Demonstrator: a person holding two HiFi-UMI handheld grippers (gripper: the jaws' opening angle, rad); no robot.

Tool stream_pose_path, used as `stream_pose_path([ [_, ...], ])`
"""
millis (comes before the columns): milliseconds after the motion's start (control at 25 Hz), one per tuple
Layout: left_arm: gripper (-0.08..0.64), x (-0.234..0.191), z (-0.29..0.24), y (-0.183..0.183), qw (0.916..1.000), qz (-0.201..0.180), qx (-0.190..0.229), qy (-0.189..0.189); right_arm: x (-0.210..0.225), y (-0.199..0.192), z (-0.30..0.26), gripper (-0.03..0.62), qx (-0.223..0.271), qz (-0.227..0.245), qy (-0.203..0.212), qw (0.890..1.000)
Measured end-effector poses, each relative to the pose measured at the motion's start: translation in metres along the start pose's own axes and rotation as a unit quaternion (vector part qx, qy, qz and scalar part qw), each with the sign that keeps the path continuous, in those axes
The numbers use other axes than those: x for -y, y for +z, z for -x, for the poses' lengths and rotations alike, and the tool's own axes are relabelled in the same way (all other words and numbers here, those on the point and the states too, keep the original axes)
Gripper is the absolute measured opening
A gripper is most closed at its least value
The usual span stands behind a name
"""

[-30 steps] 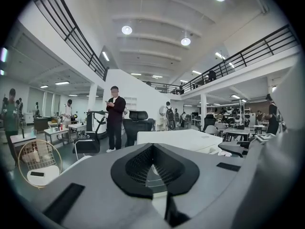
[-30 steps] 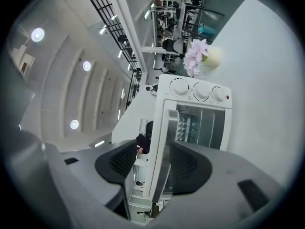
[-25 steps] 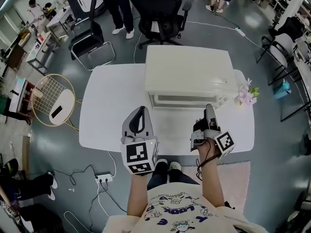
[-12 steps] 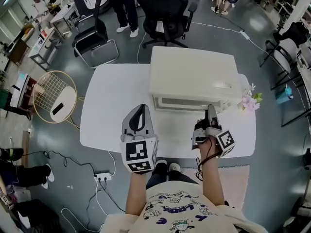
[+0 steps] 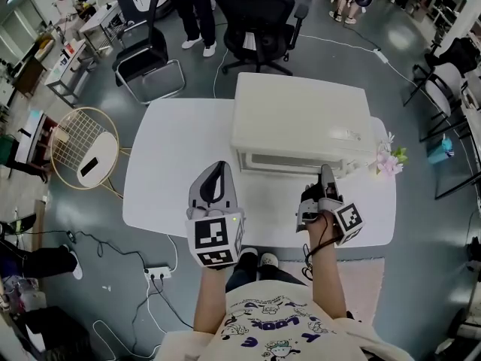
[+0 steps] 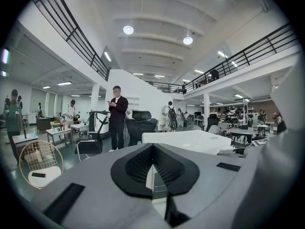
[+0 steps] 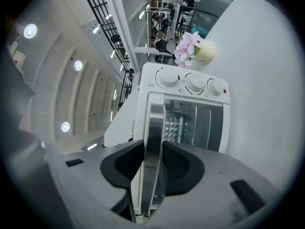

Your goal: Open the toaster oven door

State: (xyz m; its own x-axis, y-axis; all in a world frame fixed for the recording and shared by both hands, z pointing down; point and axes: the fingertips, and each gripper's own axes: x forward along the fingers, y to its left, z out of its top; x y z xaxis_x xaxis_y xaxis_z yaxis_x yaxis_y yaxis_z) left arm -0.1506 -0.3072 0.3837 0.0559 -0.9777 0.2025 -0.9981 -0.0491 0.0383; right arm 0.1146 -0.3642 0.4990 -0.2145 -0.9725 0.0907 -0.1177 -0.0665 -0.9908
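The toaster oven (image 5: 301, 122) stands at the back of the white surface (image 5: 173, 164), door facing the person. The right tool (image 5: 325, 180) is clamped on the door handle (image 7: 155, 142), one jaw on each side. The left tool (image 5: 214, 179) hovers near the front edge, jaws together and holding nothing. Pink flowers (image 5: 387, 156) sit just beside the oven's right end.

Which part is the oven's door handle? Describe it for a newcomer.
A white toaster oven stands on the white table. Along its glass door's top edge runs the handle: the only shiny metal bar, unlike the round knobs, held by the right tongs.
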Motion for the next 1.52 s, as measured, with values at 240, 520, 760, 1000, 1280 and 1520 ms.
stream_pose_path([
  [240,0.005,0.005,-0.001,-0.003,1.0,0.003,-0.001,-0.003,-0.001,0.0,-0.001,0.114,-0.002,-0.007,0.0,1.0],
  [520,0.005,0.009,0.002,-0.005,1.0,0.003,-0.001,-0.008,0.005,0.001,0.002,0.112,-0.004,0.005,-0.013,1.0],
  [760,0.005,0.01,0.007,-0.008,0.9999,0.004,-0.004,-0.01,0.006,-0.001,0.009,0.114,-0.007,0.011,-0.017,1.0],
  [1000,0.005,0.014,0.016,-0.013,0.9999,0.005,-0.004,-0.013,0.008,-0.006,0.022,0.114,-0.005,0.004,-0.016,1.0],
  [1280,0.005,0.023,0.024,-0.022,0.9996,0.004,-0.01,-0.025,0.018,-0.007,0.039,0.112,-0.007,0.021,-0.02,1.0],
  [1520,0.005,0.028,0.03,-0.029,0.9993,0.005,-0.015,-0.033,0.027,-0.012,0.055,0.11,-0.009,0.025,-0.03,0.999],
])
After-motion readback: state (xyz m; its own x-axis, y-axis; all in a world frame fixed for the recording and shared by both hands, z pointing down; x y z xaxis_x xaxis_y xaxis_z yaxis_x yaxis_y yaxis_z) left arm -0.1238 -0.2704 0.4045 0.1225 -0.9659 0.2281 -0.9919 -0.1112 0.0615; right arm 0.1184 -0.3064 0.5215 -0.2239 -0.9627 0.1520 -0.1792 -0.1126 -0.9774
